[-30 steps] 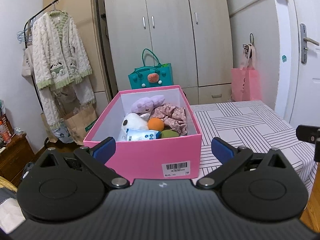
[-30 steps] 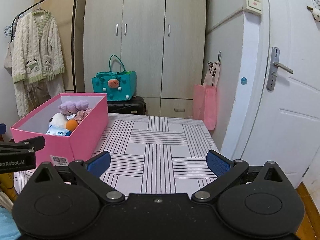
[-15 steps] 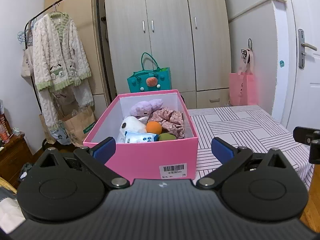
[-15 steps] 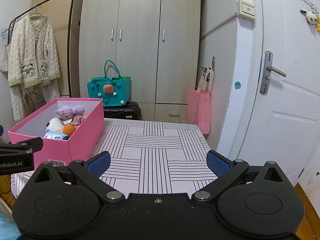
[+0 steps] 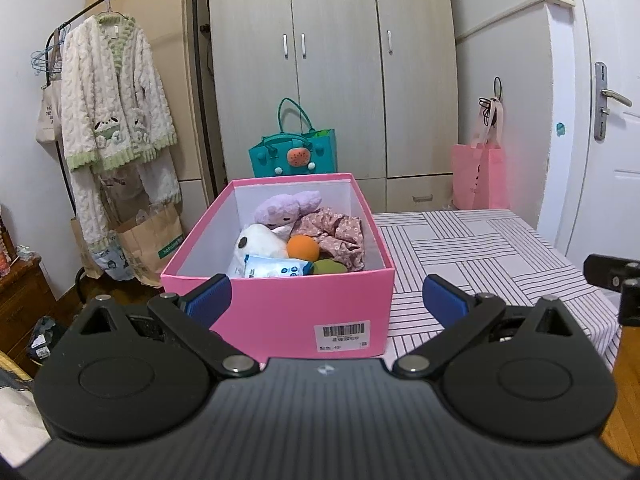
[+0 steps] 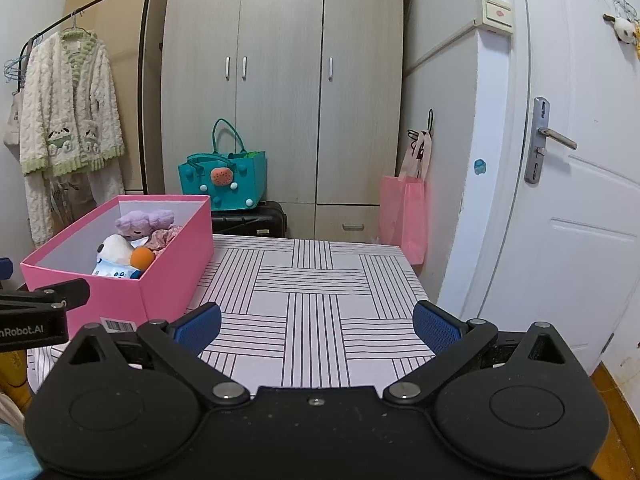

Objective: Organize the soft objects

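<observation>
A pink box (image 5: 280, 308) stands on the striped table (image 5: 480, 248) and holds soft things: a purple plush (image 5: 286, 208), a white plush (image 5: 260, 242), an orange ball (image 5: 303, 248), a floral cloth (image 5: 336, 232), a green piece (image 5: 329, 267) and a blue-white packet (image 5: 276, 270). My left gripper (image 5: 326, 300) is open and empty, just in front of the box's near wall. My right gripper (image 6: 316, 324) is open and empty over the table's near edge, to the right of the box (image 6: 160, 280).
A teal bag (image 6: 224, 180) on a black case (image 6: 248, 220) and a pink paper bag (image 6: 404, 216) stand beyond the table, before the wardrobe. A clothes rack with a fluffy robe (image 5: 116, 120) is at left. A white door (image 6: 580, 200) is at right.
Both grippers have drawn back and risen a little; the box and table look slightly farther away. Both stay open and empty.
</observation>
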Tool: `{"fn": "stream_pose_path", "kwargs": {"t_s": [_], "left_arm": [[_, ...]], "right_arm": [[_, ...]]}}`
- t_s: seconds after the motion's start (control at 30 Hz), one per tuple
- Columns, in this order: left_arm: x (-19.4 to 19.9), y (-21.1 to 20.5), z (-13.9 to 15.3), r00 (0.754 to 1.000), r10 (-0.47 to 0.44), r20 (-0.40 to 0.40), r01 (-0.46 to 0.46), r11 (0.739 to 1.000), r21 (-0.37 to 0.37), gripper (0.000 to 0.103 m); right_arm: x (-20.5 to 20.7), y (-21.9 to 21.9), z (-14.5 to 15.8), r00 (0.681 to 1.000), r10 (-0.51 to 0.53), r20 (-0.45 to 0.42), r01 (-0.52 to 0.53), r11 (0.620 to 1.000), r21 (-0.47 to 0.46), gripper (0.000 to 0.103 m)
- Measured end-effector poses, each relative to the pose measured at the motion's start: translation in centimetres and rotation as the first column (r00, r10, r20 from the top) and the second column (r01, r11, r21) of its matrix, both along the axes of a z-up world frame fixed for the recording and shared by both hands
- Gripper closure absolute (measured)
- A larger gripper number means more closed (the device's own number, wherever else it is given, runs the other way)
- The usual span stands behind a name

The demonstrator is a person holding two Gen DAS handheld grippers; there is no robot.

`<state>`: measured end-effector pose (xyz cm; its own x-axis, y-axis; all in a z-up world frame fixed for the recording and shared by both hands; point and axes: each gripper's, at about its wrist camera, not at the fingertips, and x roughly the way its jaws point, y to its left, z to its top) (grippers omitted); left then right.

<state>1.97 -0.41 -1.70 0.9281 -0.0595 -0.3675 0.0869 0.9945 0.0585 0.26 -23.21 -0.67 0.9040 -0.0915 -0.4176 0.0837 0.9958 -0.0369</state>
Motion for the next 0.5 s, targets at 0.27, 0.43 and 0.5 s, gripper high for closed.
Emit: {"fn": "stream_pose_path", "kwargs": {"t_s": [0.27, 0.43, 0.5], "left_arm": [[-0.08, -0.04, -0.05, 1.0, 0.021, 0.017, -0.021, 1.0, 0.018, 0.0], [-0.05, -0.05, -0.03, 1.0, 0.018, 0.015, -0.018, 1.0, 0.016, 0.0], [-0.05, -0.06, 0.01, 1.0, 0.02, 0.015, -0.02, 1.0, 0.017, 0.0]], "right_arm": [[0.17, -0.37, -0.05, 1.0, -0.007, -0.002, 0.007, 1.0, 0.008, 0.0], [0.2, -0.4, -0.08, 1.0, -0.006, -0.002, 0.006, 1.0, 0.009, 0.0], [0.22, -0.4, -0.09, 1.0, -0.006, -0.004, 0.006, 1.0, 0.009, 0.0]]}}
